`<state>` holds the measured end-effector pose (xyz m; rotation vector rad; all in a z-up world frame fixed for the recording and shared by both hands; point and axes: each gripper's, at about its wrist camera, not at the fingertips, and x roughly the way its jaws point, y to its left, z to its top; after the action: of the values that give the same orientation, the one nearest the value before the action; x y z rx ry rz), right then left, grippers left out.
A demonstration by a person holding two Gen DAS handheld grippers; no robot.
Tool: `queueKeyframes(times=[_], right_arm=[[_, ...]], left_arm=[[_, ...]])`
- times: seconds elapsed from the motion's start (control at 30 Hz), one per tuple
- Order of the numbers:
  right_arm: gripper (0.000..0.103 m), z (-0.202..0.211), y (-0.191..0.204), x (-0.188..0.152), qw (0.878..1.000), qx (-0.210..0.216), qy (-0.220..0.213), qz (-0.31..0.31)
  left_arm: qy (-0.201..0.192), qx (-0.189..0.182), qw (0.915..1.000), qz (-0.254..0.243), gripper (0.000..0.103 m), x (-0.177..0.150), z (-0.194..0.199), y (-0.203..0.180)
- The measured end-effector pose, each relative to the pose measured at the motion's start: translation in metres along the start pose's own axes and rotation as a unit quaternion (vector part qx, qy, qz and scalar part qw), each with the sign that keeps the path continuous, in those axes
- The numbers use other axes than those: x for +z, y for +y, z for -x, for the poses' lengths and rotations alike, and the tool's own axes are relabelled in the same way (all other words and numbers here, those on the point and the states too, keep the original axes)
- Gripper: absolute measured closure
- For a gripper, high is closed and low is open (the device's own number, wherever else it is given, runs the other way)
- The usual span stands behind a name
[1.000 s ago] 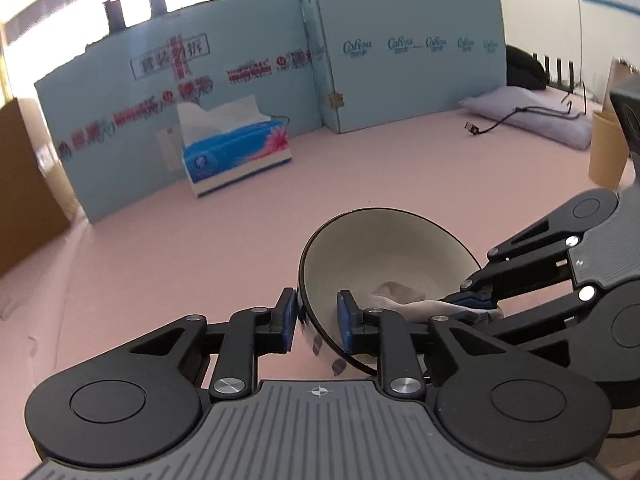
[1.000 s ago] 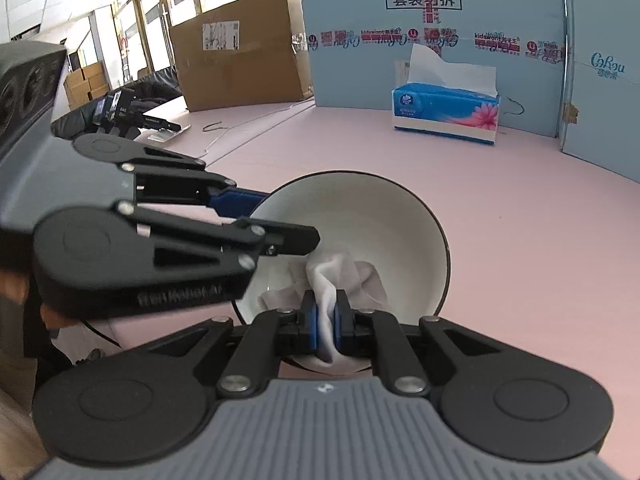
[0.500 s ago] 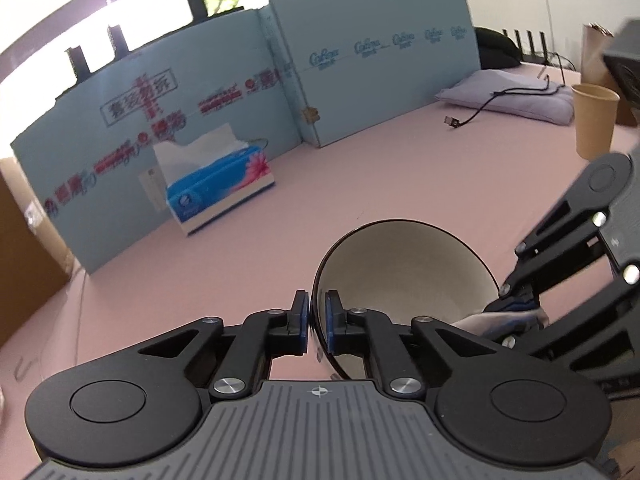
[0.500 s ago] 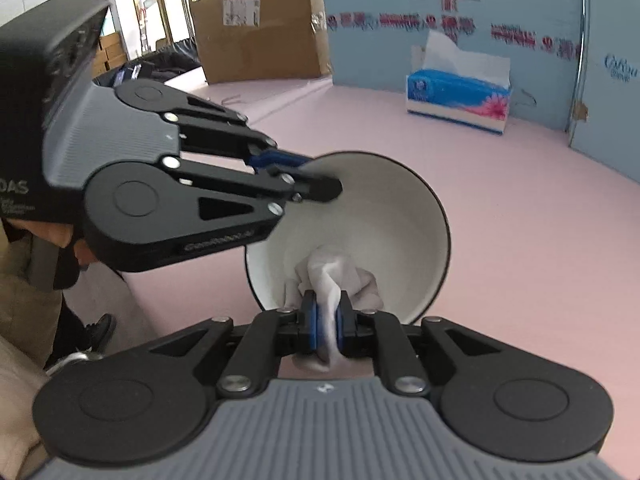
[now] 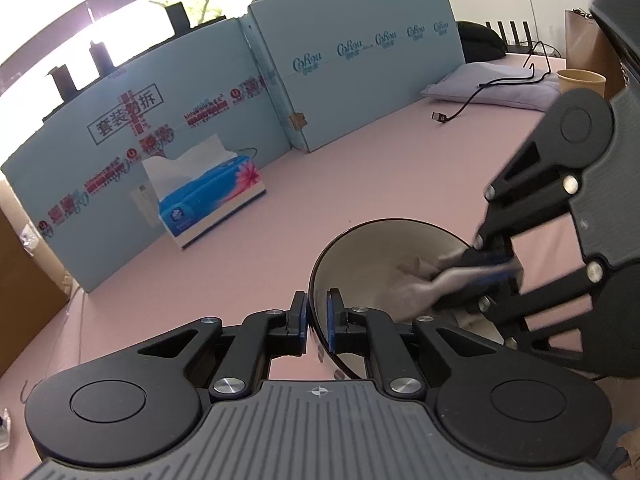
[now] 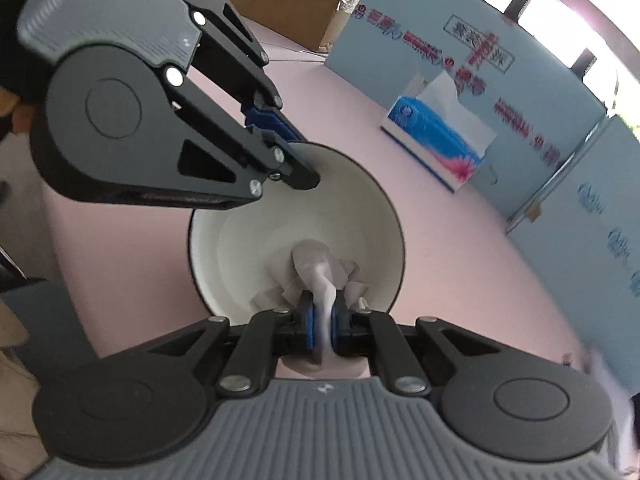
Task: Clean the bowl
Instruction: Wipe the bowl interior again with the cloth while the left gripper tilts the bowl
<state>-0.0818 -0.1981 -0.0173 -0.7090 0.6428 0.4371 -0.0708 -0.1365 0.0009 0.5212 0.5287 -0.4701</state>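
The left hand-held gripper (image 5: 317, 322) is clamped on the near rim of the bowl (image 5: 376, 252), holding it tilted on the counter (image 5: 360, 168) so its inside faces the right hand-held gripper (image 6: 322, 322). That gripper pinches a crumpled tissue (image 6: 320, 268) pressed into the bowl just ahead of it, for wiping.

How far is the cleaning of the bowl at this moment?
Done: the left gripper is shut on the rim of the bowl, and the right gripper is shut on a tissue. In hand: the tissue is inside the bowl, against its white inner wall. Left: finishing the wipe and setting the bowl down.
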Motion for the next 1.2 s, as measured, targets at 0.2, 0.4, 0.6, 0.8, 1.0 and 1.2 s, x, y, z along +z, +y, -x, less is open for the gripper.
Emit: queueKeyframes(times=[0.2,0.4,0.6,0.8,1.0,1.2], right_arm=[[0.096,0.000,-0.011,0.020,0.999,-0.024,-0.038,0.004],[0.096,-0.001,-0.012,0.022,0.999,-0.019,-0.034,0.008],[0.096,0.003,-0.002,0.008,1.000,-0.013,-0.005,0.010],[0.095,0.010,0.007,0.002,1.000,0.019,0.008,0.004],[0.095,0.003,-0.001,0.006,1.000,0.002,0.010,-0.010],[0.096,-0.006,-0.008,0.015,0.999,-0.021,-0.003,-0.027]], left_arm=[[-0.002,-0.005,1.0000,0.004,0.091,-0.001,-0.001,0.003],[-0.004,-0.009,0.9999,0.008,0.090,-0.002,-0.001,0.005],[-0.009,-0.016,0.9998,0.012,0.088,-0.002,0.000,0.007],[-0.013,-0.021,0.9994,0.024,0.089,-0.003,0.001,0.011],[-0.016,-0.021,0.9993,0.027,0.088,-0.004,0.003,0.014],[-0.012,-0.019,0.9993,0.028,0.088,-0.006,0.002,0.015]])
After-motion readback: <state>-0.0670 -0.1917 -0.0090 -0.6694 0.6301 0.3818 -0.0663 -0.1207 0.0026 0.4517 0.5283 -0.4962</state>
